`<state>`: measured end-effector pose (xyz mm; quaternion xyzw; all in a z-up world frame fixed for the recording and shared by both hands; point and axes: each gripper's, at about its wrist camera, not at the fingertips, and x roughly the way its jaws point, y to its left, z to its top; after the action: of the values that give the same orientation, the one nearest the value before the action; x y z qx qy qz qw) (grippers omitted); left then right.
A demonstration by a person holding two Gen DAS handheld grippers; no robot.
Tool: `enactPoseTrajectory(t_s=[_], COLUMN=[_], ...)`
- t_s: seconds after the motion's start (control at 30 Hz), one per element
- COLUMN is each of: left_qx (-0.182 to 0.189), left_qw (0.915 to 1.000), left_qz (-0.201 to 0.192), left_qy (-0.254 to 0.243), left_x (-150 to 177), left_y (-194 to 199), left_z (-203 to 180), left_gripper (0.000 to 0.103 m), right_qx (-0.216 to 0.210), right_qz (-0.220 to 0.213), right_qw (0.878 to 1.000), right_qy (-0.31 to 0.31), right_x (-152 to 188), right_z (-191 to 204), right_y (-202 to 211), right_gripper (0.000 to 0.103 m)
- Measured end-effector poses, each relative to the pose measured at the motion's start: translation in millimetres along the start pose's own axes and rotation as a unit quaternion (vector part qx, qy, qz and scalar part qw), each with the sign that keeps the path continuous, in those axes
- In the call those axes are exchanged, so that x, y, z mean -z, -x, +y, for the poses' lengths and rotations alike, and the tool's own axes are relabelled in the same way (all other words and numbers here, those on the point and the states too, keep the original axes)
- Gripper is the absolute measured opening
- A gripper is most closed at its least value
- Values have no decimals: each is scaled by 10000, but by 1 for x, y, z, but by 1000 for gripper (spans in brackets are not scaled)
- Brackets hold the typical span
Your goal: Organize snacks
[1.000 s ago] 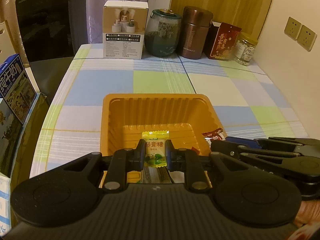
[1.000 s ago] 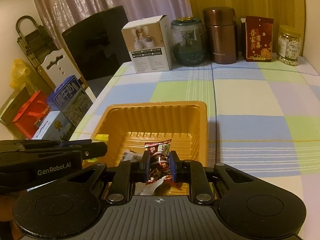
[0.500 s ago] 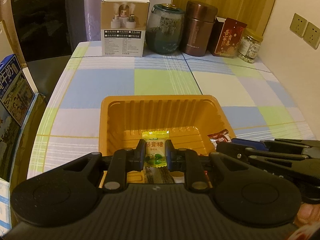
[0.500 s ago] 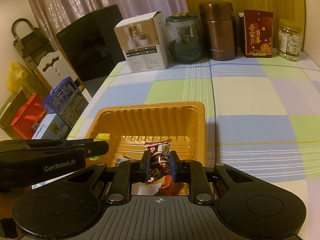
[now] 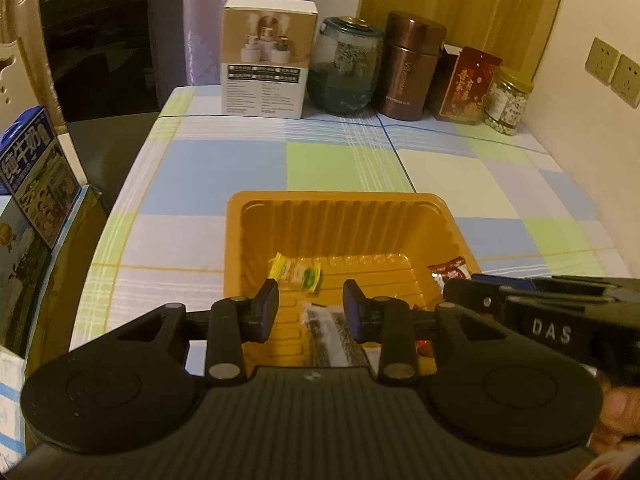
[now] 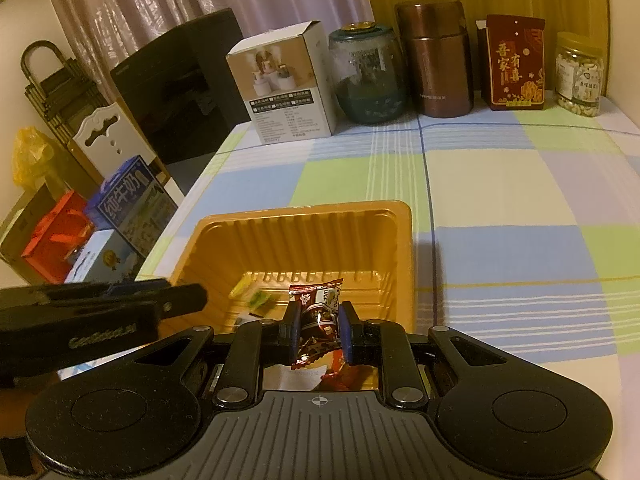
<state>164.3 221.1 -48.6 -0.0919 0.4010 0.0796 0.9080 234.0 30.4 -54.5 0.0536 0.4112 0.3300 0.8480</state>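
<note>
Drop-off step. Left gripper (image 5: pixel 310 300) jaws opening, nothing between them; yellow candy (image 5: pixel 295 273) lies loose in the orange tray (image 5: pixel 340 204), apparently on its floor. Right gripper (image 6: pixel 319 330) clenched on a dark-wrapped candy (image 6: pixel 318 312) above the tray. Next: release it there.

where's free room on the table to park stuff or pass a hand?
Free: the checked tablecloth between the orange tray and the back row, plus the strip right of the tray. Crowded: the back edge, lined by the white box, glass jar, brown canister, red box and small jar; also the tray's near end, under both grippers.
</note>
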Motion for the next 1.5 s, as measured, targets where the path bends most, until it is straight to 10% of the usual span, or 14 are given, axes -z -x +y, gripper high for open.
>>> enactPoseTrajectory(t_s=[0.53,1.13,1.5], left_qx=[-76,-149,-284], left_qw=[9990,9979,9970], left_qz=[-177,-317,-501], left_qy=[394,539,519], left_x=[29,82,112], left_y=[41,119,184], left_z=[17,-13,-36], left_gripper=[37,92,103], right_qx=[-373,164,291], right_qz=[-303,-138,-244], right_qw=[9985,9991,9990], right_qy=[-262,-361,-245], right_x=[-4,68,108], right_z=[5,4,18], right_y=[6,104,180], right_gripper=[30,59,75])
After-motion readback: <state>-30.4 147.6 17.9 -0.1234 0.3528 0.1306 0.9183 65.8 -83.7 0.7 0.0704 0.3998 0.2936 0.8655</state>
